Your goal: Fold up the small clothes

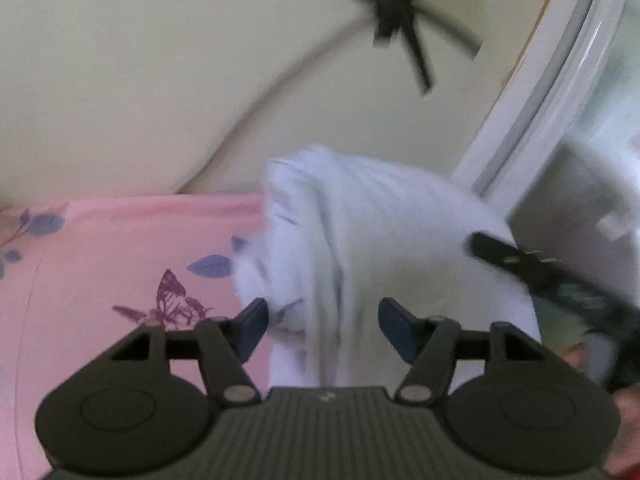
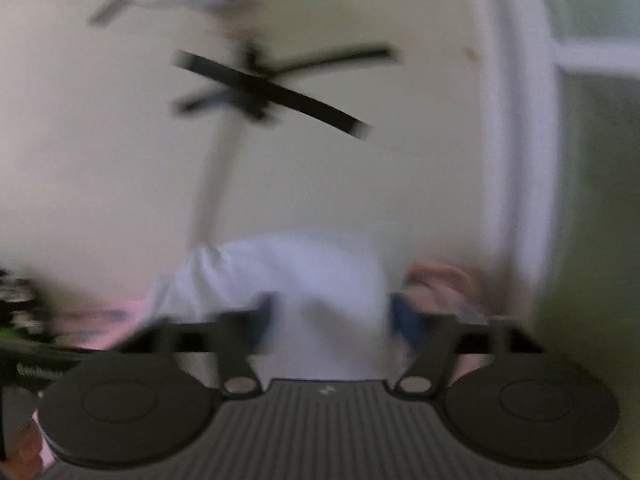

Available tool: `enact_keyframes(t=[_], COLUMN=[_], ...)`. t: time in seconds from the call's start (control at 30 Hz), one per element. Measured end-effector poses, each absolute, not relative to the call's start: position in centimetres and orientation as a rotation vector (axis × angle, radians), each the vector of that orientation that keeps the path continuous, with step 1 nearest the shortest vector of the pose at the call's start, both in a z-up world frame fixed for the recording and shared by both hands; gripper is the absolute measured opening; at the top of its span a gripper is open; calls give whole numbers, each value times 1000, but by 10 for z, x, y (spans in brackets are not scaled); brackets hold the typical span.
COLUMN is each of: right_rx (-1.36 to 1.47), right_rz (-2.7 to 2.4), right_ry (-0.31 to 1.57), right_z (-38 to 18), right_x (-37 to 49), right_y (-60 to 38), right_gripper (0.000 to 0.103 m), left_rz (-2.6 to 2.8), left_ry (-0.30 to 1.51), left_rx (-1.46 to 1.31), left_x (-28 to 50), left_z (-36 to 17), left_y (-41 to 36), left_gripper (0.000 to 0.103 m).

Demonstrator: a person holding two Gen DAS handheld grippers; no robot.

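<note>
A white garment [image 1: 360, 240] stands bunched in a tall heap over the pink sheet [image 1: 120, 260], which is printed with a butterfly and leaves. My left gripper [image 1: 324, 320] is open, its blue pads wide apart with the cloth's lower folds in the gap between them. A black finger [image 1: 504, 254] of my right gripper reaches onto the heap from the right. In the right wrist view everything is smeared. The white garment [image 2: 300, 280] fills the space between the fingers of my right gripper [image 2: 330, 316], which stand far apart.
A cream wall [image 1: 140, 80] rises behind the bed. A black spoked stand [image 1: 396, 12] shows high up. A white door or window frame [image 1: 540, 100] runs along the right side. A hand [image 1: 628, 408] shows at the lower right edge.
</note>
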State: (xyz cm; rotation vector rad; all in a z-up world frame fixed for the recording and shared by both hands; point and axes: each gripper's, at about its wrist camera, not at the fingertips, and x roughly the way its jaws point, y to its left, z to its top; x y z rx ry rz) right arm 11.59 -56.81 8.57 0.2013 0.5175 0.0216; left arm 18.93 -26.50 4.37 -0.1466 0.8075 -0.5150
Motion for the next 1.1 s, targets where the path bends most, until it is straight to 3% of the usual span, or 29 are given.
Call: enact_keyframes(t=[0.13, 0.37, 0.43, 0.8, 0.93, 1.1], right_rx=[226, 424, 446, 423, 418, 377], right_rz=[-15, 76, 102, 120, 28, -42], right_ry=[557, 496, 513, 540, 515, 508], right_z=[62, 67, 63, 46, 41, 36], right_x=[99, 39, 27, -50, -77, -96], right_y=[-582, -581, -563, -465, -446, -432], right_gripper=[71, 71, 71, 73, 75, 76], left_rz=[-475, -427, -406, -301, -289, -310], left_ry=[894, 839, 824, 716, 674, 607], left_rx=[-158, -95, -80, 48, 56, 94], left_x=[193, 139, 124, 39, 22, 7], left_z=[19, 27, 30, 26, 23, 23], left_y=[-261, -211, -196, -154, -147, -150], left_gripper=[60, 64, 71, 84, 97, 103])
